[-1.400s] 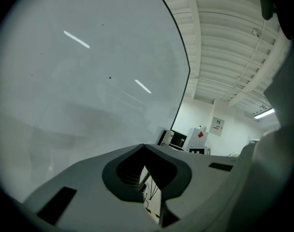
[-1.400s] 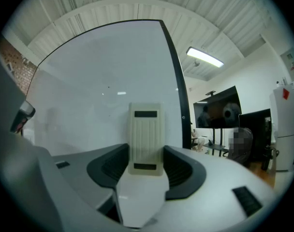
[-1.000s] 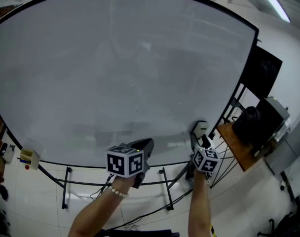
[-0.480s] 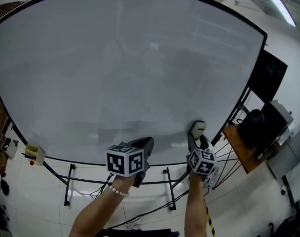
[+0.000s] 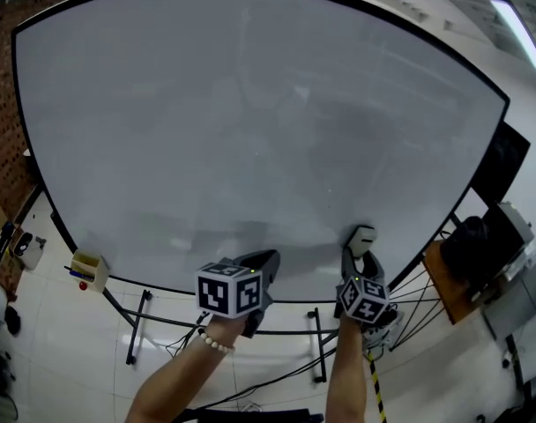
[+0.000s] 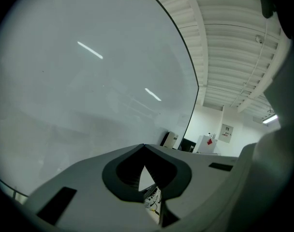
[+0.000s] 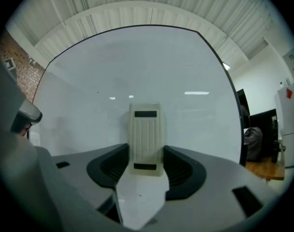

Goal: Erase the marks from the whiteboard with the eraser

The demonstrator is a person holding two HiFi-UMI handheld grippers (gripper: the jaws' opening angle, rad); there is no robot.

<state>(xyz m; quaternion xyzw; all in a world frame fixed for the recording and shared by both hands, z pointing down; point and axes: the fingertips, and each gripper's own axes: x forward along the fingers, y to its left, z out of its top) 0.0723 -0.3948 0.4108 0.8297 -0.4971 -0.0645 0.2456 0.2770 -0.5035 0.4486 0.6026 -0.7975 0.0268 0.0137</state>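
Right hand-held gripper (image 5: 360,256) with eraser (image 5: 362,235) at whiteboard (image 5: 250,104) over tiled floor (image 5: 65,324)

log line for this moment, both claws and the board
left claw: shut, empty | right claw: shut on cream ribbed plastic eraser | large white whiteboard: no clear marks seen
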